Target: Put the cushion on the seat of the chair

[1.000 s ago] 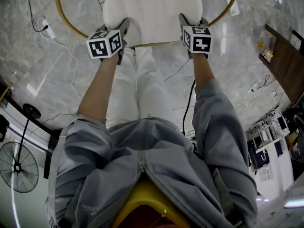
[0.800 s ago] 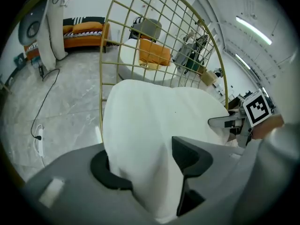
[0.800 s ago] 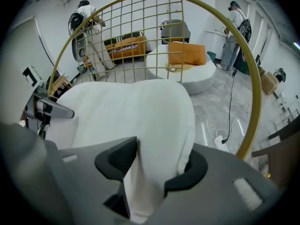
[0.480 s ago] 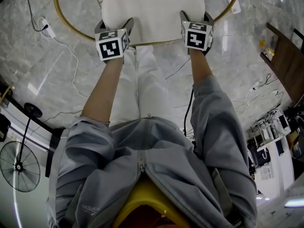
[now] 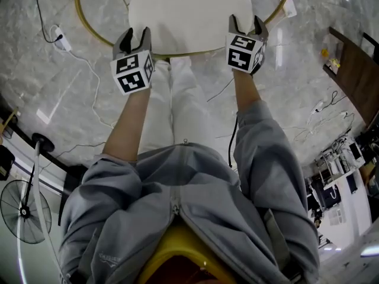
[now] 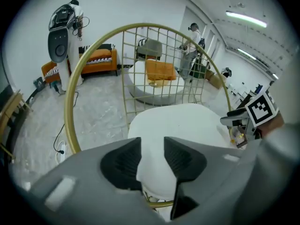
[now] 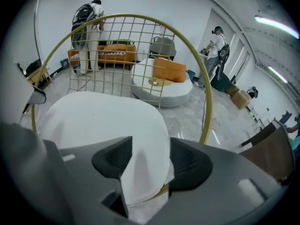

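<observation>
Head view is showing the gold wire chair point(image 5: 89, 27) standing on the marble floor point(image 5: 71, 99) just ahead of the person's knees. The white cushion point(image 5: 189, 16) is lying flat on its seat and filling most of the round frame. I am judging the placing itself as done, since nothing is propping or pinching the cushion and its front edge is sitting just inside the rim.

Both tools are hanging above that front edge. The left tool point(image 5: 134, 39) is over the near left corner and the right tool point(image 5: 247, 23) is over the near right corner, each tilting steeply down.

Left gripper view is showing the left tool point(image 6: 152, 148) released. Its jaws are closing, yet the pads are gripping nothing, and the cushion point(image 6: 183, 121) is only showing through the gap from below. The chair's gold rim point(image 6: 70, 102) is arching round it.

Right gripper view is telling the same story. The right tool point(image 7: 151, 149) is let go with its jaws standing apart and easing inward. The cushion point(image 7: 103, 121) is lying beneath them untouched, beside the rim point(image 7: 206, 93).

A second ago both tools were sitting low on the cushion's front edge, one at each near corner, as if pressing or holding it there. Now they are lifting off and drawing back toward the person. The cushion is staying where it was on the seat, so this is looking like the letting go after the put-down.
</observation>
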A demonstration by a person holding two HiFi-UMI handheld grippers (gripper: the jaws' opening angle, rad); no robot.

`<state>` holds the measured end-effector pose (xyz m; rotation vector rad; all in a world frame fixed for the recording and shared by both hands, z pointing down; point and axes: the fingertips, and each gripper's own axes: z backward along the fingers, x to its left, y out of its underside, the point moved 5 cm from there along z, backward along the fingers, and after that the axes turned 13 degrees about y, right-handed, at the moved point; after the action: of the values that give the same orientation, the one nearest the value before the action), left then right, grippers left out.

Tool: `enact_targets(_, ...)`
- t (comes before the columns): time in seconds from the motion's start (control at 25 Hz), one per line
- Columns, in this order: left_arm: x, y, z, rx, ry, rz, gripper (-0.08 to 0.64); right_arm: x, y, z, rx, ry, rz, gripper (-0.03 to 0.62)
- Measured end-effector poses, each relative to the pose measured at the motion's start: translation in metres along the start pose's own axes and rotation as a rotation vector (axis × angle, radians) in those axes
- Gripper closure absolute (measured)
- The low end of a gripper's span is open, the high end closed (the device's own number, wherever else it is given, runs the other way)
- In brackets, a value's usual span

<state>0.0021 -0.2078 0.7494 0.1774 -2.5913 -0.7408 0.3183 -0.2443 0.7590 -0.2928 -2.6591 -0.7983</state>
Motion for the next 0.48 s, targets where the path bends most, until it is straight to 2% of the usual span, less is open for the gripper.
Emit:
enact_targets(0.08, -0.011, -0.007, 0.007, -0.019, 0.045, -0.041, 0.498, 0.004, -0.006, 0.016, -0.027, -0.025, -0.009, 0.429)
enact_targets(0.12, -0.017, -0.01, 0.01, -0.021, 0.072, -0.053, 0.542, 0.006, -0.009, 0.025, -0.038, -0.038, -0.01, 0.492)
enact_targets(0.16, -0.024, -0.012, 0.014, -0.017, 0.1, -0.059, 0.552, 0.009, -0.01, 0.036, -0.043, -0.051, -0.008, 0.556)
enact_targets(0.2, -0.03, -0.014, 0.02, -0.013, 0.125, -0.063, 0.552, 0.012, -0.011, 0.047, -0.045, -0.069, -0.003, 0.592)
enact_targets(0.36, -0.065, -0.025, 0.061, -0.016, 0.194, -0.102, 0.554, 0.015, -0.008, 0.109, -0.049, -0.136, -0.011, 0.594)
enact_targets(0.48, -0.088, -0.053, 0.088, -0.078, 0.236, -0.149, 0.554, 0.002, -0.026, 0.147, -0.103, -0.119, -0.091, 0.593)
